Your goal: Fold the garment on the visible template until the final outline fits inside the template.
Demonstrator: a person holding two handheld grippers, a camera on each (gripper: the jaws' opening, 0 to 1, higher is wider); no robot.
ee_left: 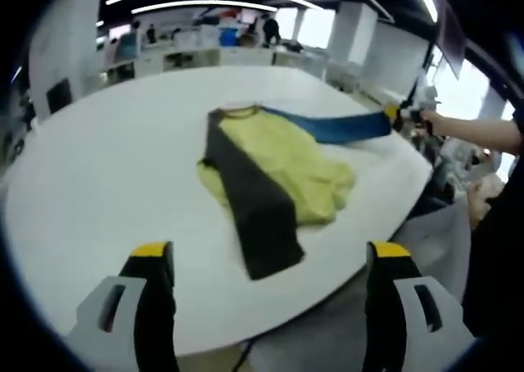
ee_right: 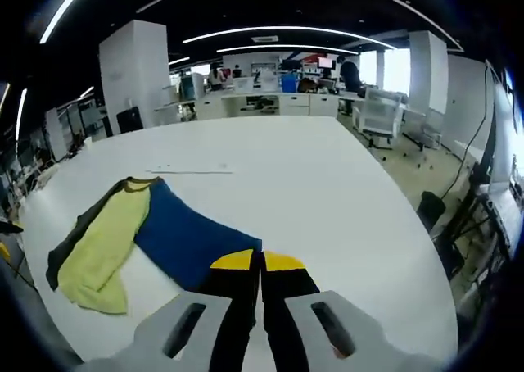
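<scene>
A yellow garment [ee_left: 282, 163] with one dark sleeve [ee_left: 254, 204] and one blue sleeve [ee_left: 332, 129] lies on a large white table [ee_left: 106, 175], near the table's edge closest to the person. The dark sleeve is folded across the garment's body. The right gripper [ee_right: 262, 261] has its jaws pressed together on the end of the blue sleeve, which stretches out straight from the garment. In the left gripper view that gripper shows beyond the garment, with the person's hand [ee_left: 434, 122] behind it. The left gripper [ee_left: 270, 253] hangs on the near side of the garment, jaws wide apart and empty.

The step in hand seems to be folding the blue sleeve inward; next it likely needs carrying over the yellow body and laying flat. I cannot make out a template outline on the table. No writing or brand is legible.
</scene>
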